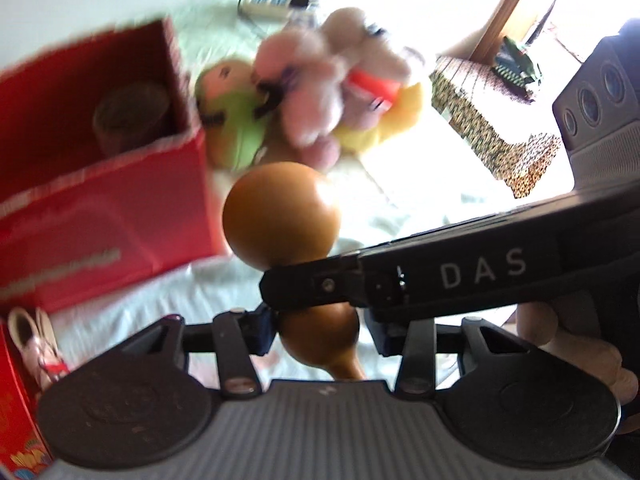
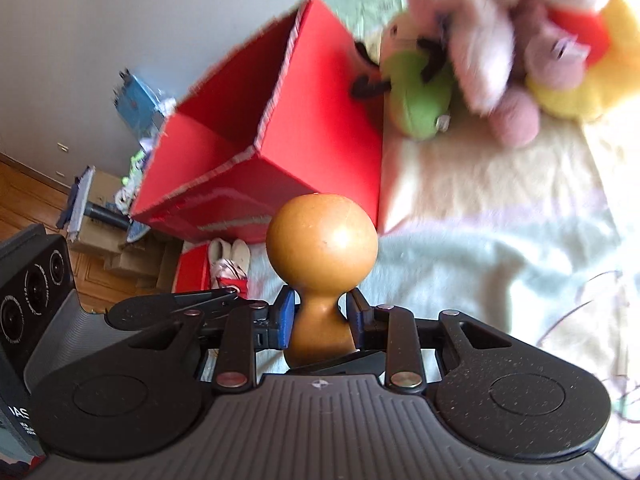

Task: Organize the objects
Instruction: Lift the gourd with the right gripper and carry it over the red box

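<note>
The right gripper [image 2: 320, 320] clamps a tan gourd [image 2: 322, 240] at its waist; the left gripper [image 1: 318, 334] flanks its lower bulb, contact unclear. Beyond the gourd: red box [image 2: 280, 140], blurred plush toys [image 2: 480, 40].

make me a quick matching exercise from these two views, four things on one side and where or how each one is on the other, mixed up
Things:
1. smooth brown wooden gourd
2. open red cardboard box
3. green plush toy
4. brown round container

Places or states:
A. lying against the outside of the box, next to a fluffy pink plush toy
B. inside the box
C. gripped at its narrow neck by the right gripper
D. standing on the pale bedding, top open

Pairs: 1-C, 2-D, 3-A, 4-B
</note>
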Demonstrator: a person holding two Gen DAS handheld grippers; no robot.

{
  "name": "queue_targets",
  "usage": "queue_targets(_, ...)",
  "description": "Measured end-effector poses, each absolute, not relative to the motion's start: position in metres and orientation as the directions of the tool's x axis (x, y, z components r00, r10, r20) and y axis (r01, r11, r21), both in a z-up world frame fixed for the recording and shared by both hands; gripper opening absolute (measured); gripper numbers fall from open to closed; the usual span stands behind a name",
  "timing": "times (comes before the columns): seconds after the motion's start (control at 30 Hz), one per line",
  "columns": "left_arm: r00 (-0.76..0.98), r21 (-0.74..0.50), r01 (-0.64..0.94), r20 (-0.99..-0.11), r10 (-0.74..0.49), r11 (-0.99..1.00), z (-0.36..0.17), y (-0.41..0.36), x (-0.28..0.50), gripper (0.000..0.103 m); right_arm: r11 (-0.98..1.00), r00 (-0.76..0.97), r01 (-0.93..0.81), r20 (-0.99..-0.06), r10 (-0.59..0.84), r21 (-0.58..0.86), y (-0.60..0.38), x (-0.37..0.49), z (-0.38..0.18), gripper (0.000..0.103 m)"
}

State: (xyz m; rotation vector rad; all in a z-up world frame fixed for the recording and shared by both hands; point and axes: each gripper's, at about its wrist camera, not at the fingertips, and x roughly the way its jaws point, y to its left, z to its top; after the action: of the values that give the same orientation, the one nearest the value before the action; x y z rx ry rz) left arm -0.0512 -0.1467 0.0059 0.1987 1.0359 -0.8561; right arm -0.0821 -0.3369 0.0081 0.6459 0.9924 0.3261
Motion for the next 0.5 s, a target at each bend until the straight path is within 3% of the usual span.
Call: queue_targets(0.5,0.470,-0.089,0.716,-0.672,-0.572,0.693,0.110,-0.129,-0.011,0.045,0.784,0.685,-0.159,-0.505,0.526,0.601,-0.327,-0.039,0.100,0.031)
